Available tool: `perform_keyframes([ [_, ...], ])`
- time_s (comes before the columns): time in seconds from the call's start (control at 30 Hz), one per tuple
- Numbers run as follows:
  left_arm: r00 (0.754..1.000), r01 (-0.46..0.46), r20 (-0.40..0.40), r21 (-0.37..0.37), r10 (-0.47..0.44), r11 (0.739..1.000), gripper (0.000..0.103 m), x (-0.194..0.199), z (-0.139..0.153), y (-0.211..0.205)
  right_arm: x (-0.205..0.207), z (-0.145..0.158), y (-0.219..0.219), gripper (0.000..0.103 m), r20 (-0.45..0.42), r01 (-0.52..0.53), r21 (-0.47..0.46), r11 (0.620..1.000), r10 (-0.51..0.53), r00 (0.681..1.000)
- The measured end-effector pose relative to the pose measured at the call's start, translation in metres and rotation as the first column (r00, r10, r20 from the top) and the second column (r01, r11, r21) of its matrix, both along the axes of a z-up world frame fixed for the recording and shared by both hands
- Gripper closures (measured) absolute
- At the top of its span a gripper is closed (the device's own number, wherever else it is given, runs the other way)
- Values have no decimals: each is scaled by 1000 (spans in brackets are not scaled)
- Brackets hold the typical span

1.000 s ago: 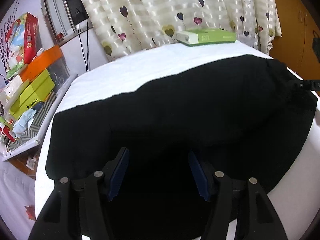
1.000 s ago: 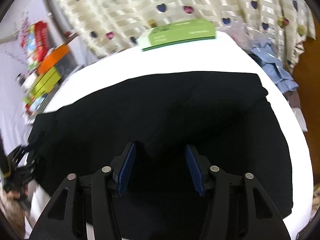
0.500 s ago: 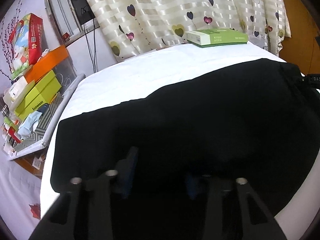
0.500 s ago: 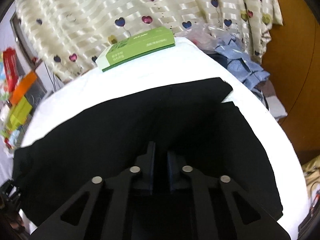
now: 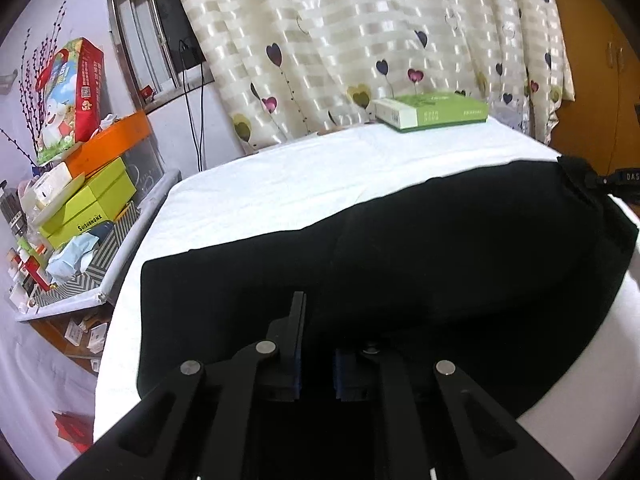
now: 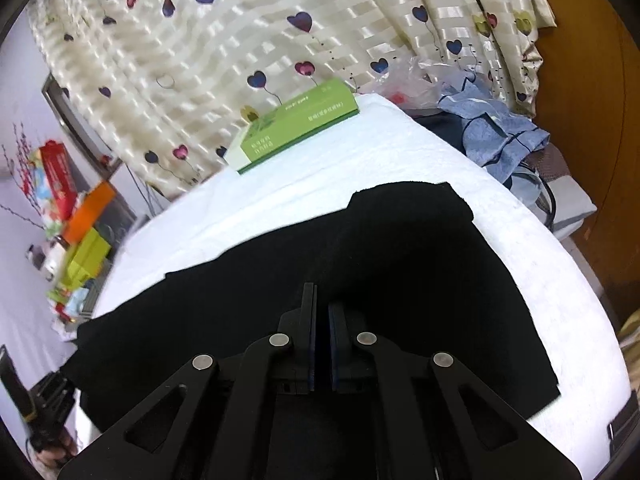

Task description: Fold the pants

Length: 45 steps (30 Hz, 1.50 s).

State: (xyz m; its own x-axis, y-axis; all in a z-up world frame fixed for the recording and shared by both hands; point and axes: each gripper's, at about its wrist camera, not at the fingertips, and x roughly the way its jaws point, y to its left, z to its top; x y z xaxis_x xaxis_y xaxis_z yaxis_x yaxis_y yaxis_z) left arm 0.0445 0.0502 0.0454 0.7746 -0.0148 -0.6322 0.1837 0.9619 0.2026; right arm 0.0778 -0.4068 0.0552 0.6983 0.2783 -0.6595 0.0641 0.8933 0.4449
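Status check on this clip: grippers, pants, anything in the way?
Left gripper just closed on black pants; right gripper shut on them too. Pants on white tabletop. Green box at far edge, clear.

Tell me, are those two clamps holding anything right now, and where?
Both hold the black pants. The left gripper and right gripper have each just closed on its near edge, pinching fabric between the pads.

Pants (image 5: pixel 440 264) lie spread across the near half of the bench (image 5: pixel 304 184). Flat box (image 5: pixel 432 110) on the bench's far edge, curtain (image 5: pixel 360 40) behind. Stacked boxes (image 5: pixel 80 188) left; crumpled clothes (image 6: pixel 496 136) right.
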Motion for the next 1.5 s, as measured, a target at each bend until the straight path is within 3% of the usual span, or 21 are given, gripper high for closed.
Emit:
perform_keyframes([
  [0.3,1000,15,-12,-13,-16,1000,91,-20,-2,-3,-20,-3,-7,98,5,-9,22,1000,9,1000],
  [1.03,995,53,-88,86,-45,995,91,-62,-27,-19,-27,-20,-18,98,-45,-10,9,1000,10,999],
  [1.4,991,67,-122,67,-58,995,91,-69,-29,-16,-30,-19,-17,98,-53,-12,-24,1000,10,999],
  [1.5,989,76,-129,42,-70,996,91,-73,-27,-12,-34,-14,-16,93,-43,-2,-58,998,0,999],
])
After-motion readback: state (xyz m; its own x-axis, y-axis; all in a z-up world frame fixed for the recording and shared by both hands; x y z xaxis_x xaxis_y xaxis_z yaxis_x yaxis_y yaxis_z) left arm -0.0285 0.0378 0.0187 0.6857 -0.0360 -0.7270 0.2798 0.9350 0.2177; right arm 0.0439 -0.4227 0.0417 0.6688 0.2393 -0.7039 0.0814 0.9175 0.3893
